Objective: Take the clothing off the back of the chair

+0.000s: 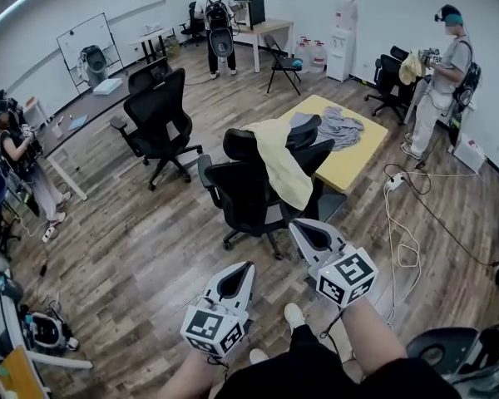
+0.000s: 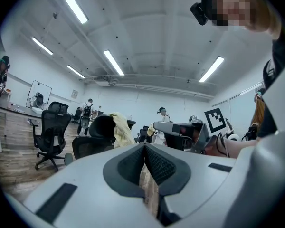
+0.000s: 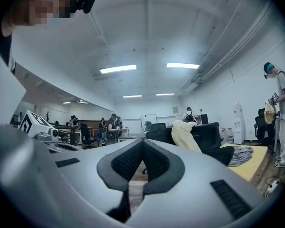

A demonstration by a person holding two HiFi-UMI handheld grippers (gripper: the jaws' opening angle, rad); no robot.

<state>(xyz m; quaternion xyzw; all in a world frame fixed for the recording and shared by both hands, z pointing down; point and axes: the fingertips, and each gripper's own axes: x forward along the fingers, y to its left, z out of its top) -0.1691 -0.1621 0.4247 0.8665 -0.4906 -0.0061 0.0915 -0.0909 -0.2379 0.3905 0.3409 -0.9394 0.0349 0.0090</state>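
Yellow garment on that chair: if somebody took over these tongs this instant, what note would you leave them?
Left tongs: shut, empty.
Right tongs: shut, empty.
Both are short of the chair and touch nothing.
Yellow garment: draped over the chair back.
Done: nothing yet.
Left: step closer, open one pair of tongs, grip the garment, lift it off the chair.

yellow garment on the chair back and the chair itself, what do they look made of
Yellow garment: soft matte cloth; it hangs in loose folds. Chair: black and matte, probably a plastic frame with fabric or mesh panels; too small to tell which.
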